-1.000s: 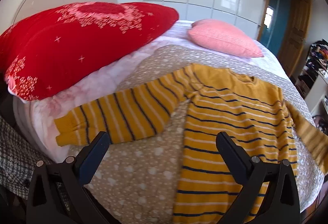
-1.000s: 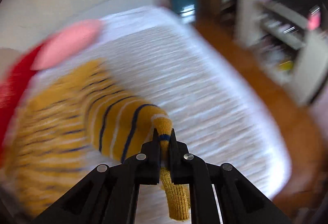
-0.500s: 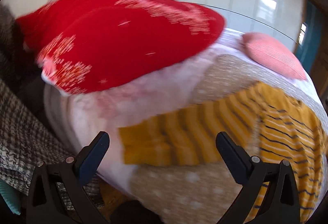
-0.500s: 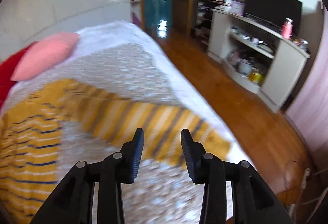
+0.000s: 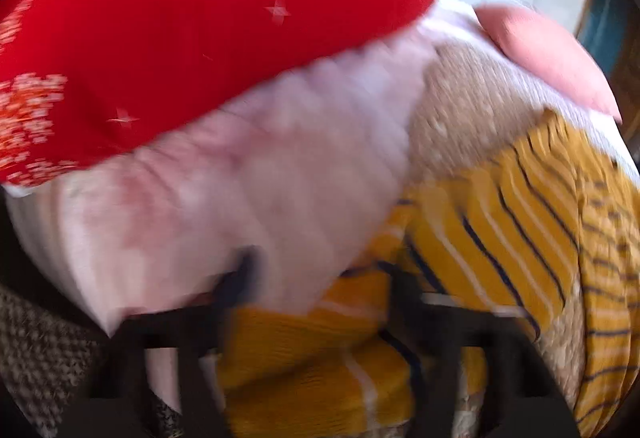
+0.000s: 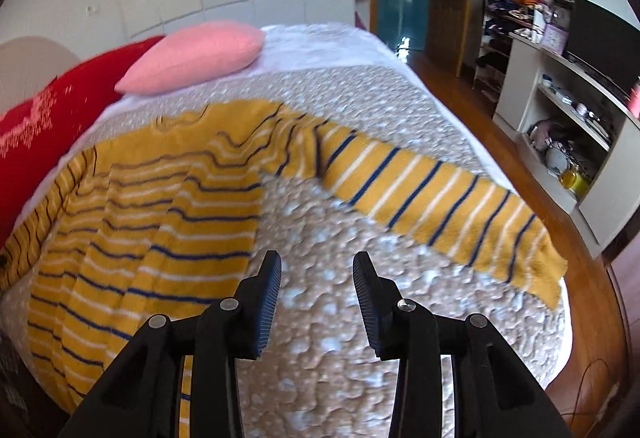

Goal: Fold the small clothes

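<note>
A yellow sweater with navy and white stripes (image 6: pixel 160 205) lies flat on the bed. Its right sleeve (image 6: pixel 440 193) stretches out to the bed's right edge. My right gripper (image 6: pixel 317 286) is open and empty, hovering over the bedspread between body and sleeve. In the blurred left wrist view, my left gripper (image 5: pixel 320 298) is open with its fingers either side of the left sleeve's cuff end (image 5: pixel 312 358). The left sleeve (image 5: pixel 500 238) runs up and right toward the body.
A big red pillow (image 5: pixel 180 37) lies on a pale pink-white quilt (image 5: pixel 260 189) right behind the left sleeve. A pink cushion (image 6: pixel 196 57) sits at the head of the bed. Wooden floor and a white shelf unit (image 6: pixel 568 125) are to the right.
My right gripper let go of the right sleeve, opened and pulled back; the sleeve now lies flat. My left gripper moved left and down onto the left sleeve's cuff and has narrowed.
</note>
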